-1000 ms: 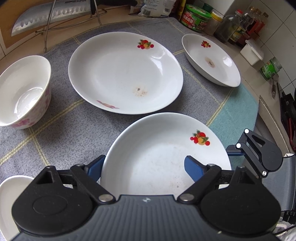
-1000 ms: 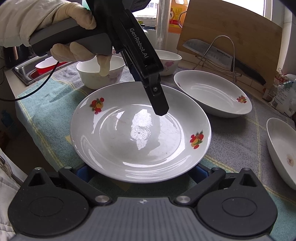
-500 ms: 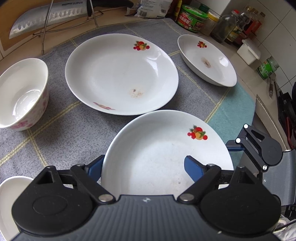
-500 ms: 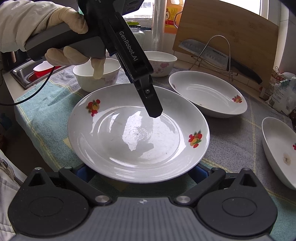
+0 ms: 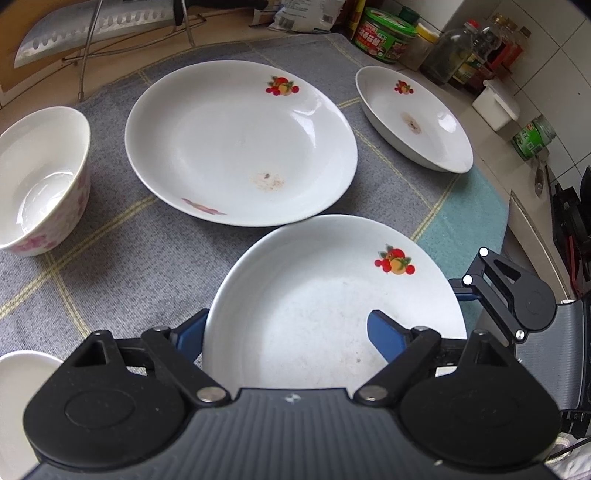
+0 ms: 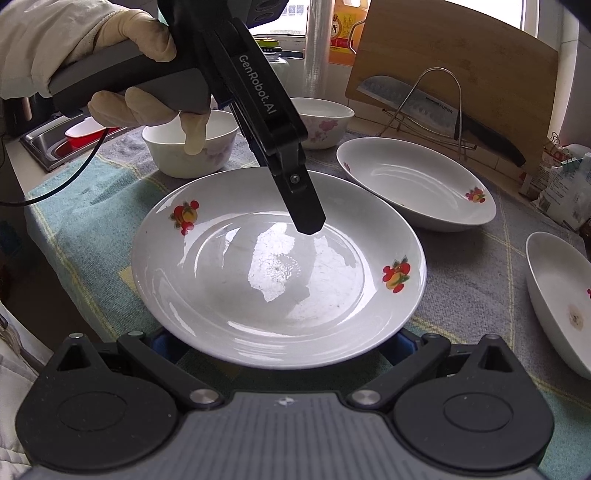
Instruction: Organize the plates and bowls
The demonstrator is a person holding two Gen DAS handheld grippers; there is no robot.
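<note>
Left wrist view: left gripper (image 5: 288, 332) has its jaws clamped on the near rim of a white plate (image 5: 332, 302) with a fruit print. One blue finger (image 5: 384, 336) lies on the plate's inner face, the other sits outside the rim at left. Plate is tilted and its far edge overlaps the near edge of a bigger plate (image 5: 240, 140) that lies flat on the grey checked cloth (image 5: 122, 266). The bigger plate has a brown stain near its centre. A third plate (image 5: 413, 118) sits well apart at upper right, also stained. Floral bowl (image 5: 40, 177) stands upright at left, beside the bigger plate and not touching it. Part of another white dish (image 5: 18, 398) shows at the lower left edge. The right gripper (image 5: 509, 295) is at the plate's right rim; contact not resolvable here. Jars and bottles (image 5: 461, 48) line the back right. Knife (image 5: 96, 26) on a wire rack at top left.

Right wrist view: right gripper (image 6: 280, 347) is wide open, blue tips either side of the plate's (image 6: 229, 295) near rim, no grip visible. The left gripper's upper finger (image 6: 303, 210) presses on the far inside of the plate, held by a gloved hand (image 6: 147, 74). Two bowls (image 6: 188, 147) stand behind. Cutting board (image 6: 454, 74) leans at the back. Sink (image 6: 48, 140) at far left.
</note>
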